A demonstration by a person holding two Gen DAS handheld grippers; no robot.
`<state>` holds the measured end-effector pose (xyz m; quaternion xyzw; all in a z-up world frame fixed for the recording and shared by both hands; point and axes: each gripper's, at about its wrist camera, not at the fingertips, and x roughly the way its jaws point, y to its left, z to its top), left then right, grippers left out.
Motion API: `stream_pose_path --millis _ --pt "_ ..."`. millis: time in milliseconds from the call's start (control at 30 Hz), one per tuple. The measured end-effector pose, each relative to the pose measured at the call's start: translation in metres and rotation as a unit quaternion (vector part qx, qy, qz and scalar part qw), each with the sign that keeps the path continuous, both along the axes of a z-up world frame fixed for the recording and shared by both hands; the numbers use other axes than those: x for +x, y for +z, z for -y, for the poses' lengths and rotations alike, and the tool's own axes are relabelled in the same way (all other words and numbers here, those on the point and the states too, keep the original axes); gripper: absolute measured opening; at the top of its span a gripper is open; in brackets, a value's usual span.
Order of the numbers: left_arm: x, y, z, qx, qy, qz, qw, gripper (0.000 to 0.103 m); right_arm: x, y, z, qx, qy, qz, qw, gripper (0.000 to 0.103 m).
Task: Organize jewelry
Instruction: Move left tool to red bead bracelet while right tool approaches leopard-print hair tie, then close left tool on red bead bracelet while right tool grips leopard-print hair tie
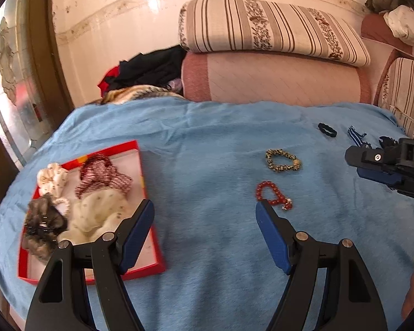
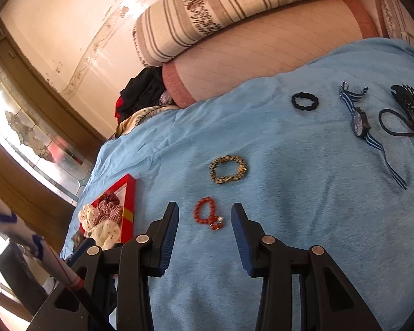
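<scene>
Now the right gripper (image 2: 204,215), jaws parted and empty, frames the red bead bracelet (image 2: 208,213) between its tips; close off-centre and the beads could squirt away. Left gripper (image 1: 205,209) gapes empty.

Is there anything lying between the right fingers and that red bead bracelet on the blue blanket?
Nothing visible. The red bead bracelet lies just ahead of the open right gripper, with only bare blue blanket around it.

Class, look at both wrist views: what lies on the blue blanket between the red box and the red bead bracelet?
Nothing: between the red box and the red bead bracelet there is only bare blue blanket, clearest in the left wrist view.
</scene>
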<state>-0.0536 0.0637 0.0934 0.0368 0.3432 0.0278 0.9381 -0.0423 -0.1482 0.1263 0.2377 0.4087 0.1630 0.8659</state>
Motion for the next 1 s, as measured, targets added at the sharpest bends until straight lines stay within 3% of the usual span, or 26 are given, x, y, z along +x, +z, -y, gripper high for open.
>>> stream_pose_path --millis 200,400,467,600,733,833,900,967,1000 --pt "0.034 -0.02 -0.003 -0.068 -0.038 -0.068 0.9946 0.075 0.01 -0.005 0.019 0.009 -0.026 -0.011 1.0 0.043" --pt "0.058 -0.032 0.006 -0.101 -0.076 -0.084 0.9884 0.073 0.016 -0.011 0.024 0.009 -0.035 -0.021 0.999 0.043" --pt "0.069 -0.038 0.01 -0.11 -0.089 -0.097 0.9851 0.067 0.018 -0.012 0.028 0.009 -0.043 -0.022 0.999 0.043" --pt "0.091 -0.059 0.016 -0.107 -0.102 -0.127 0.9808 0.043 0.02 -0.016 0.039 0.016 -0.058 -0.029 0.998 0.043" --pt "0.105 -0.074 0.021 -0.115 -0.111 -0.142 0.9769 0.041 0.021 -0.017 0.04 0.018 -0.061 -0.032 0.997 0.043" --pt "0.113 -0.077 0.03 -0.089 -0.115 -0.137 0.9799 0.04 0.022 -0.019 0.038 0.016 -0.059 -0.033 0.998 0.043" --pt "0.116 -0.081 0.036 -0.051 -0.109 -0.129 0.9844 0.025 0.022 -0.02 0.037 0.013 -0.059 -0.033 0.998 0.043" --pt "0.117 -0.082 0.037 -0.035 -0.106 -0.124 0.986 0.02 0.024 -0.023 0.035 0.009 -0.058 -0.036 0.998 0.043" --pt "0.116 -0.081 0.039 -0.025 -0.107 -0.122 0.9864 0.007 0.025 -0.025 0.035 0.007 -0.058 -0.038 0.998 0.043"
